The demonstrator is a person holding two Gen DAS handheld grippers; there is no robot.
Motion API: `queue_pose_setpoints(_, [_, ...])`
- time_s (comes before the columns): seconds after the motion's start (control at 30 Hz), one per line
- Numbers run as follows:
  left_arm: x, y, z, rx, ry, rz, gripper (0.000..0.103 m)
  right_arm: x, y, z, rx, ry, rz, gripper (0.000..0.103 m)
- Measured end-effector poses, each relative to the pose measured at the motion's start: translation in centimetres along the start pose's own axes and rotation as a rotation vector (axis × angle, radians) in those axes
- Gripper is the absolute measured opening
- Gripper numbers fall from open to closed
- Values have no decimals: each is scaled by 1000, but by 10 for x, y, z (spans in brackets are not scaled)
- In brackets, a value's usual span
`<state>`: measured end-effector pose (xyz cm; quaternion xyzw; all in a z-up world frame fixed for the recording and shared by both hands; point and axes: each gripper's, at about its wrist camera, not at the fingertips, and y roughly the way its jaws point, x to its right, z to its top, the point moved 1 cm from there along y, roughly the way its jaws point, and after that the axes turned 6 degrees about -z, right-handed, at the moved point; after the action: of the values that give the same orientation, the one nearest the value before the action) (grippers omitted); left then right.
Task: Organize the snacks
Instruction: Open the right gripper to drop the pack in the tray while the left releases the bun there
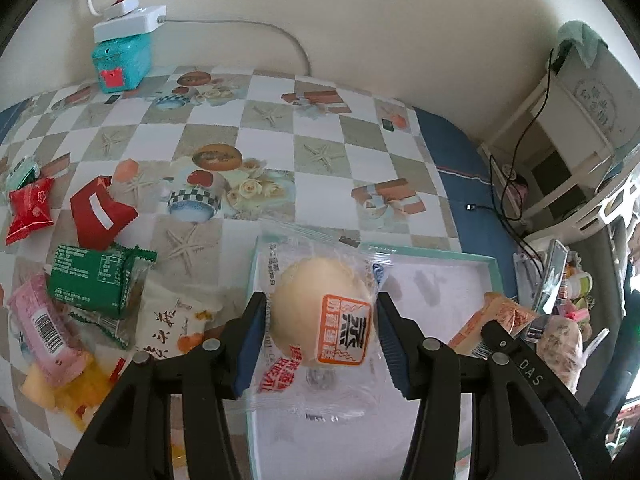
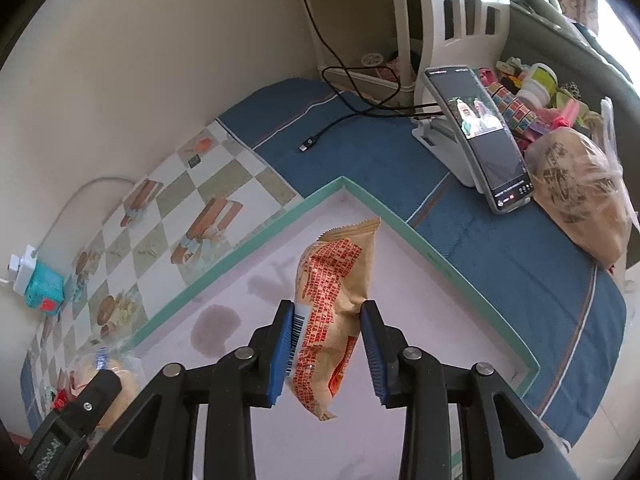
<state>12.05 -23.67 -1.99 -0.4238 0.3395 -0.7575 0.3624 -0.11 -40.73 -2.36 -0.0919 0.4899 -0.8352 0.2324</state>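
On the left of the worktop (image 1: 280,148) lies a loose heap of snacks — a red packet (image 1: 30,210), a green packet (image 1: 96,276) and a pink packet (image 1: 44,328). The left tool (image 1: 322,322) pinches a clear-wrapped bun (image 1: 320,316) between its blue pads, held over the near-left edge of the teal-rimmed tray (image 2: 472,280). Further right, the right tool (image 2: 326,338) grips a tan-and-orange snack bag (image 2: 332,300) upright over the tray's pale floor — a phone (image 2: 480,136) leans on its stand beyond the rim.
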Motion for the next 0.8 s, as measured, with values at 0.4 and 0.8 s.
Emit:
queue_pose_setpoints(0.4, [-65,-44,7,26,-196,188,91,-17,-13,-14,-26,-63,5,91])
queue_pose_setpoints(0.8, [-136,-110,-5,100,-346,252,99,-39,-57,-34,15,-153,37,103])
